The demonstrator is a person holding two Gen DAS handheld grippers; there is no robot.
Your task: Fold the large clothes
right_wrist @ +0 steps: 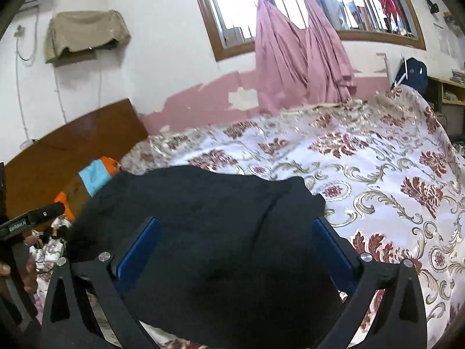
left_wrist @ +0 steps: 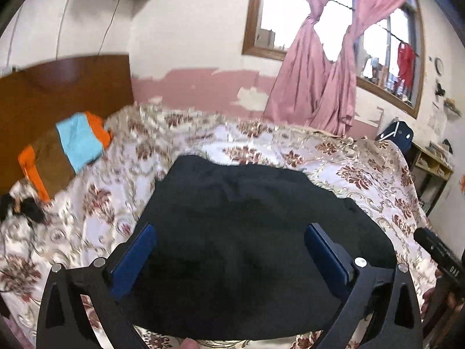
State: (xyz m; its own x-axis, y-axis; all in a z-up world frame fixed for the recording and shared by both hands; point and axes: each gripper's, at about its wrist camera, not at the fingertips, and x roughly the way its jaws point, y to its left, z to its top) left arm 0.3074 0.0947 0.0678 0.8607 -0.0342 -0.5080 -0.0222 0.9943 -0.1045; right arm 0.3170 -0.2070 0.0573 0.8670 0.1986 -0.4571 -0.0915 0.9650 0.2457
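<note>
Item: dark garment [left_wrist: 255,218], laid folded at lower centre on the floral bedspread [left_wrist: 363,174] (flat for creasing). Left gripper [left_wrist: 229,250] and right gripper [right_wrist: 235,247] are held spread wide, nothing grasped.

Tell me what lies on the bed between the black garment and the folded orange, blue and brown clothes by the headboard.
Only bare floral bedspread separates the black garment from the folded clothes; the left wrist view shows the gap best.
</note>
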